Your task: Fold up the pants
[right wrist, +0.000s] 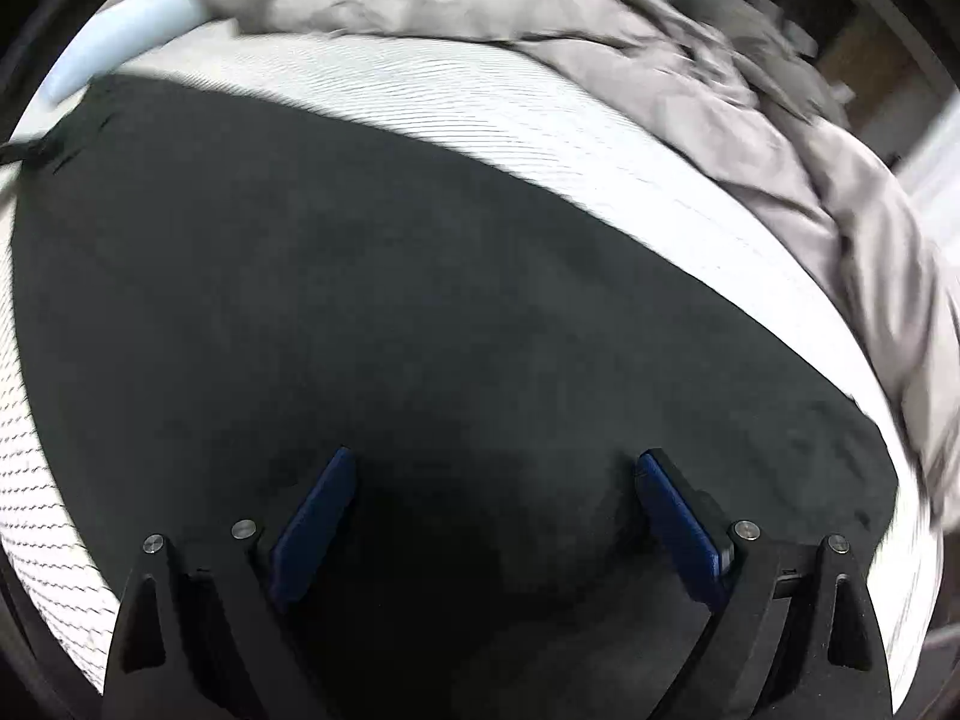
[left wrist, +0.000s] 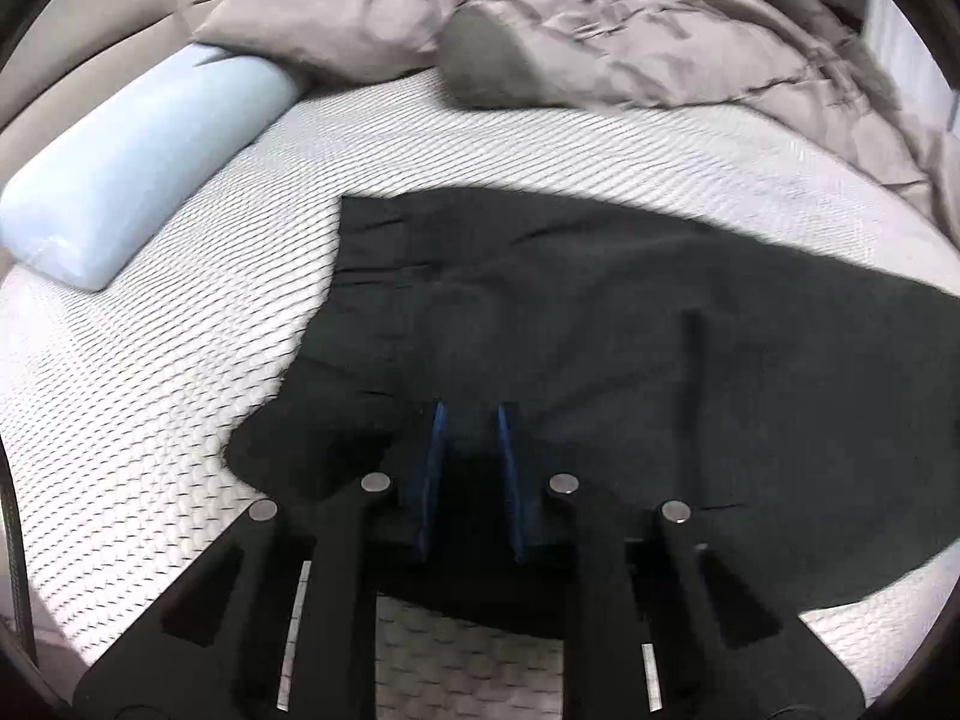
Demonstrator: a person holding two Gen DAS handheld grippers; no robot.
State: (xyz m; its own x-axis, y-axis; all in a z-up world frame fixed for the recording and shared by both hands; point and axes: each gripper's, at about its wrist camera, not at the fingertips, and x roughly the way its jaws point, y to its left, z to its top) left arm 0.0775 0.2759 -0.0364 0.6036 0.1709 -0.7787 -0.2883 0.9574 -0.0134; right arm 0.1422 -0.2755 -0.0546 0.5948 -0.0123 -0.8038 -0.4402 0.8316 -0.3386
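Dark grey-black pants (left wrist: 600, 312) lie spread on the white textured mattress (left wrist: 150, 408). In the left wrist view my left gripper (left wrist: 471, 420) has its blue pads (left wrist: 435, 456) close together on the near edge of the pants, with dark fabric between them. In the right wrist view the pants (right wrist: 420, 276) fill most of the frame. My right gripper (right wrist: 498, 468) is wide open just above the fabric, its blue pads (right wrist: 318, 516) far apart and holding nothing.
A light blue bolster pillow (left wrist: 138, 162) lies at the left. A crumpled beige duvet (left wrist: 660, 30) and a grey cushion (left wrist: 498, 60) lie at the far side of the bed; the duvet (right wrist: 600, 48) also shows in the right wrist view.
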